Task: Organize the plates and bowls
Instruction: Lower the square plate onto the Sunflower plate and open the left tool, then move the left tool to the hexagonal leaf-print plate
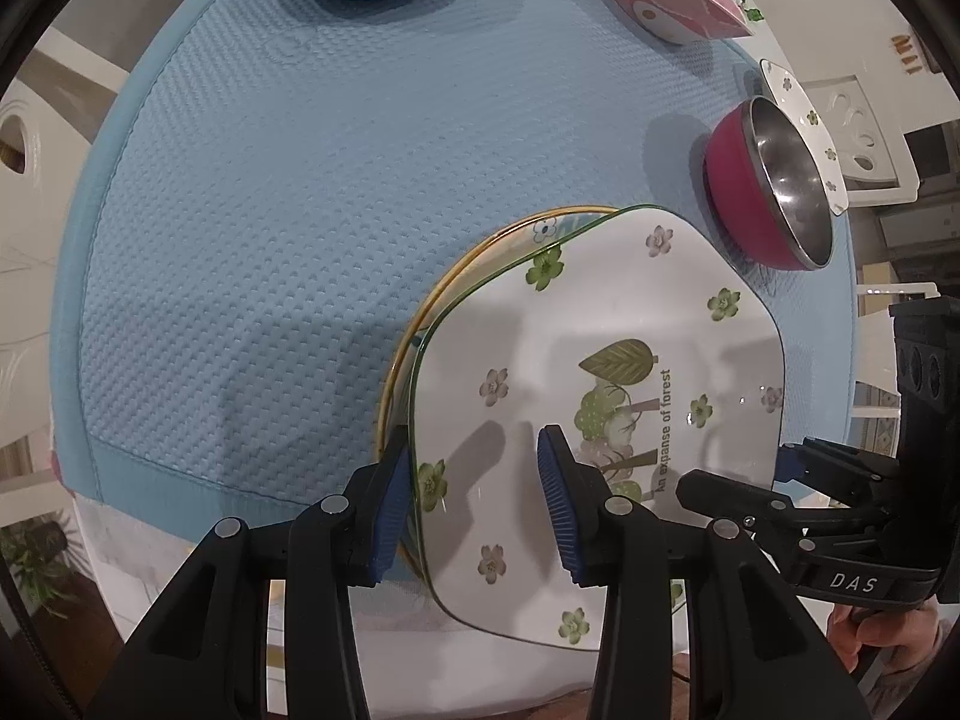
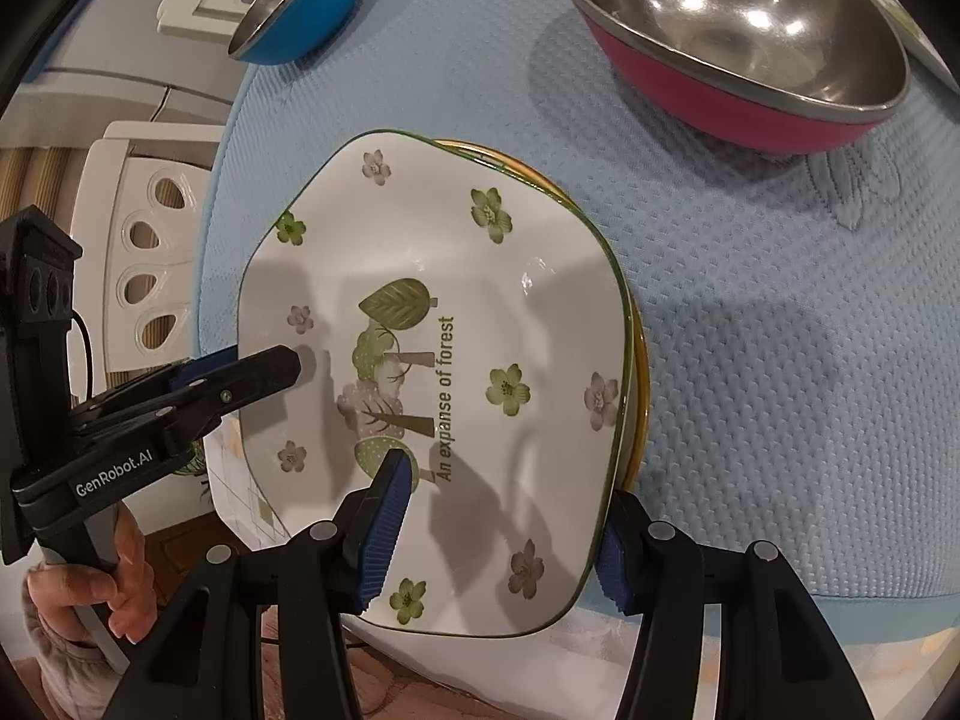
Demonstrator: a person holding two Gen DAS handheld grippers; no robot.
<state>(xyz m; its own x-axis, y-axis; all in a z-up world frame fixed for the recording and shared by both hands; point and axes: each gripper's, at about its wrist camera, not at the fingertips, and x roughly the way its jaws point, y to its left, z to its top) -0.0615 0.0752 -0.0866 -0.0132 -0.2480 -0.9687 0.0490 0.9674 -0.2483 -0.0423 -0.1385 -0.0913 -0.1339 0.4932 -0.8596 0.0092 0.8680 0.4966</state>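
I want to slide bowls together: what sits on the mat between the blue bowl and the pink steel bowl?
Nothing: between the blue steel-lined bowl and the pink steel-lined bowl only bare blue textured mat shows, in the right wrist view.

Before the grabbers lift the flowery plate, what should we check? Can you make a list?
1. Left gripper straddles the flower plate edge: ok, jaws open either side of the rim.
2. Right gripper straddles the opposite edge: ok, also open.
3. Either gripper clamped on the plate: not ok, neither has closed yet.
4. Flower plate sits on the yellow-rimmed plate: ok, slightly offset.
5. Fingers will catch only the top plate: cannot tell.
6. Pink steel bowl is apart from the plate: ok, a gap shows.
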